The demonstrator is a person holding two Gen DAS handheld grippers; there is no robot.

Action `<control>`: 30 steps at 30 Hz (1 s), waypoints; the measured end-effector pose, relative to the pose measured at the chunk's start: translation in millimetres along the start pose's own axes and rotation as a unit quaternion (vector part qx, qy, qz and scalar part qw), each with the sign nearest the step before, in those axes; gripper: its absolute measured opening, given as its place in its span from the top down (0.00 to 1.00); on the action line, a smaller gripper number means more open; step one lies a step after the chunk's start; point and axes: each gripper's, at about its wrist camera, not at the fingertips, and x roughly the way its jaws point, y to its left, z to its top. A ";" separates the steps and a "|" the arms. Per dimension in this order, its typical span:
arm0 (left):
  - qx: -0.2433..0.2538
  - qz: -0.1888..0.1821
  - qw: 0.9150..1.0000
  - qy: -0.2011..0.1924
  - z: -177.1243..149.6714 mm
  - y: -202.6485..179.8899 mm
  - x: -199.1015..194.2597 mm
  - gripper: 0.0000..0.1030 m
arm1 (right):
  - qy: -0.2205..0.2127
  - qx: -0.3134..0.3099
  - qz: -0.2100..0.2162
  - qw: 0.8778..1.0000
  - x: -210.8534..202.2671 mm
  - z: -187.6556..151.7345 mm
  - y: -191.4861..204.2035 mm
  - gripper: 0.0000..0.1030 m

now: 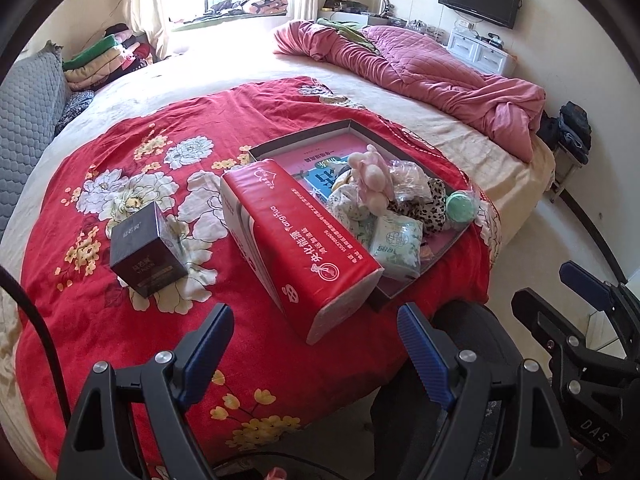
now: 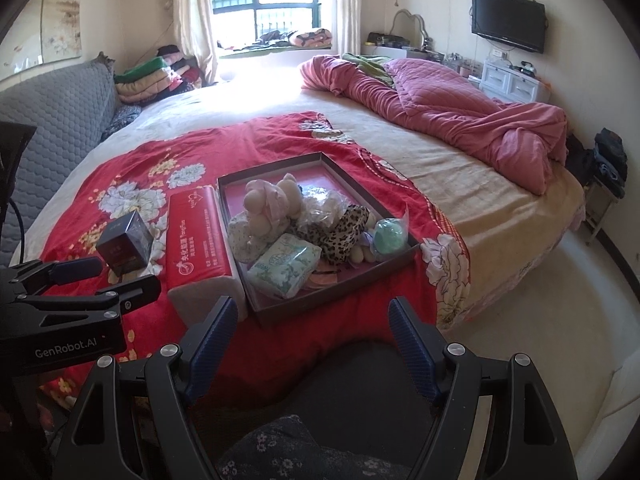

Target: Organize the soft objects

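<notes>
A shallow dark tray lies on the red flowered blanket. In it are a pink plush toy, a green tissue pack, a leopard-print cloth, crinkled plastic and a mint-green ball. A long red tissue pack leans against the tray's left side. My left gripper hovers open just in front of the red pack. My right gripper hangs open in front of the tray's near edge. Neither holds anything.
A small dark cube box sits left of the red pack. A crumpled pink quilt lies on the far right of the bed. Grey padded headboard stands at left. Folded clothes are stacked by the window.
</notes>
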 end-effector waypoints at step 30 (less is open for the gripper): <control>0.002 0.012 1.000 0.008 -7.1 -0.9 5.0 0.19 | 0.010 0.000 0.003 1.000 3.4 -5.2 5.0 0.23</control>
